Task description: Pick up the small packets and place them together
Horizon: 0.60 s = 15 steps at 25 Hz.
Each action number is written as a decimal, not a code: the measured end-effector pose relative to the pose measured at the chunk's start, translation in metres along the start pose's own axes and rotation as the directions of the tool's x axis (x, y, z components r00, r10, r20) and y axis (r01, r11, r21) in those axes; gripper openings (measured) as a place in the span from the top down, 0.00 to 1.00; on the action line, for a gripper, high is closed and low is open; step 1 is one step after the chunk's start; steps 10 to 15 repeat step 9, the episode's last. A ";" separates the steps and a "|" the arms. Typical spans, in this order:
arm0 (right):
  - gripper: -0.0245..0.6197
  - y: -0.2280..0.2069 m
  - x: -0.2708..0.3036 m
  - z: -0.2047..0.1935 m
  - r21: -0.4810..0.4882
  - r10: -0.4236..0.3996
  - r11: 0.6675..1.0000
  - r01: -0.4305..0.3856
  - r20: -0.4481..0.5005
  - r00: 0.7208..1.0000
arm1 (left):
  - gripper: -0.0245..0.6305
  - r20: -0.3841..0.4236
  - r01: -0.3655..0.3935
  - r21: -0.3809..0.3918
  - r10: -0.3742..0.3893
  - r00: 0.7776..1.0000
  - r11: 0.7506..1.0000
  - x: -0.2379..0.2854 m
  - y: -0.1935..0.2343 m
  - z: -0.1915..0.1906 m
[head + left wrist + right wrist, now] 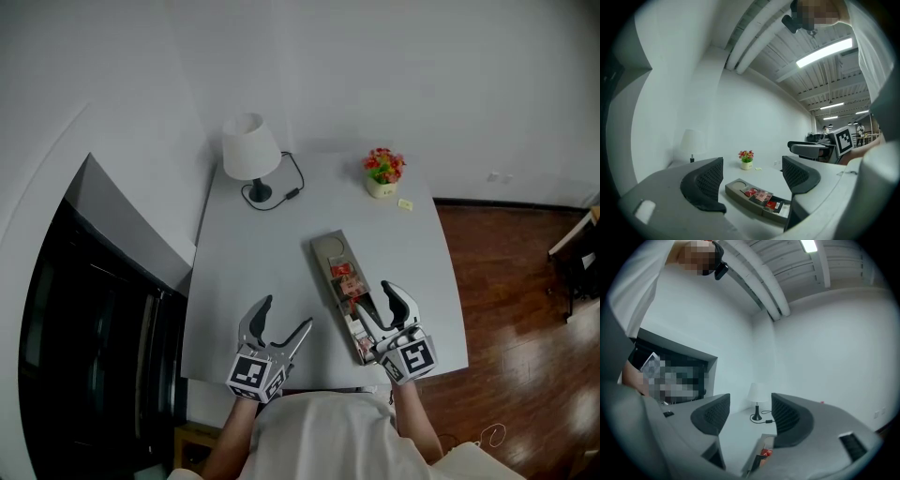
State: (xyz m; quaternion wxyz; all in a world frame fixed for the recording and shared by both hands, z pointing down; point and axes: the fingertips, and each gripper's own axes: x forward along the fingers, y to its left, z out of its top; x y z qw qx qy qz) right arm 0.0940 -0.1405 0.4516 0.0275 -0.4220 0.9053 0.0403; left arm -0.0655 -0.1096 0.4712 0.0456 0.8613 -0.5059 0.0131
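A long grey tray (330, 251) lies slantwise on the white table (253, 272). Small red and white packets (348, 279) lie in its middle compartments, and more packets (355, 328) lie at its near end. My right gripper (371, 293) hovers over that near end, jaws apart, with nothing between them. In the right gripper view the gripper (750, 416) shows an empty gap and a red packet (765, 453) below. My left gripper (286, 314) hangs left of the tray, open and empty. From the left gripper view (752, 176) the tray (738, 196) and its packets (759, 194) lie ahead.
A white lamp (251, 150) with a black cord stands at the table's far left. A small pot of red flowers (382, 171) and a yellow scrap (405, 203) are at the far right. A dark cabinet (94, 328) stands left of the table, wooden floor (511, 281) to the right.
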 end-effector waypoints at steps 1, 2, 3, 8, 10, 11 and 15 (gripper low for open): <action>0.51 0.001 0.000 -0.001 0.002 0.004 1.000 -0.004 -0.001 1.000 | 0.37 -0.003 -0.003 0.000 0.003 1.000 1.000 -0.001 0.000 -0.001; 0.51 0.002 0.000 -0.002 0.003 0.007 1.000 -0.007 -0.001 1.000 | 0.37 -0.005 -0.005 -0.002 0.005 1.000 1.000 -0.001 0.000 -0.002; 0.51 0.002 -0.001 -0.002 0.004 0.010 1.000 -0.010 -0.002 1.000 | 0.37 -0.006 -0.008 -0.003 0.008 1.000 1.000 -0.002 0.000 -0.002; 0.51 -0.002 -0.005 -0.007 0.007 0.015 1.000 -0.015 -0.007 1.000 | 0.37 -0.013 -0.010 -0.005 0.010 1.000 1.000 0.000 -0.005 -0.007; 0.51 -0.003 -0.006 -0.008 0.009 0.015 1.000 -0.015 -0.008 1.000 | 0.37 -0.014 -0.009 -0.005 0.009 1.000 1.000 0.001 -0.007 -0.008; 0.51 -0.003 -0.006 -0.008 0.009 0.015 1.000 -0.015 -0.008 1.000 | 0.37 -0.014 -0.009 -0.005 0.009 1.000 1.000 0.001 -0.007 -0.008; 0.51 -0.003 -0.006 -0.008 0.009 0.015 1.000 -0.015 -0.008 1.000 | 0.37 -0.014 -0.009 -0.005 0.009 1.000 1.000 0.001 -0.007 -0.008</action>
